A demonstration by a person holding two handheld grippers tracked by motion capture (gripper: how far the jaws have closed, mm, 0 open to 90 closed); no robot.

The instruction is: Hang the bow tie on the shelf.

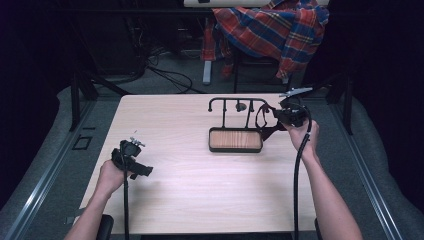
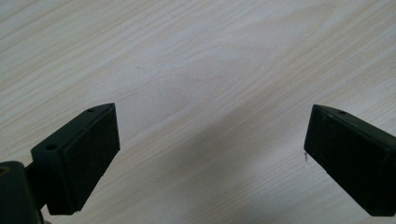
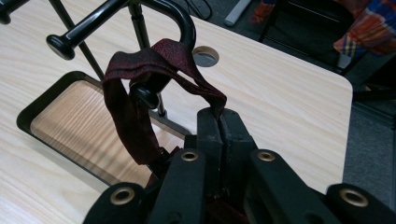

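At the right of the high view, the right gripper (image 1: 278,115) was clamped shut on a dark red strap (image 3: 140,88), which hung looped over a knobbed arm of the black rack (image 1: 238,104) with its wooden base tray (image 1: 235,139), right of the frame's centre. At lower left, the left gripper (image 2: 210,154) hovered over bare worktop (image 1: 200,185), jaws wide apart, holding nothing.

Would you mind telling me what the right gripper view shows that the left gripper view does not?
Right gripper view: the right hand-held gripper, jaws shut on a dark red band looped over a hook of the black rack, above the rack's wooden tray.

Left gripper view: the left hand-held gripper, jaws wide apart, nothing between them.

Both: the light wooden table.
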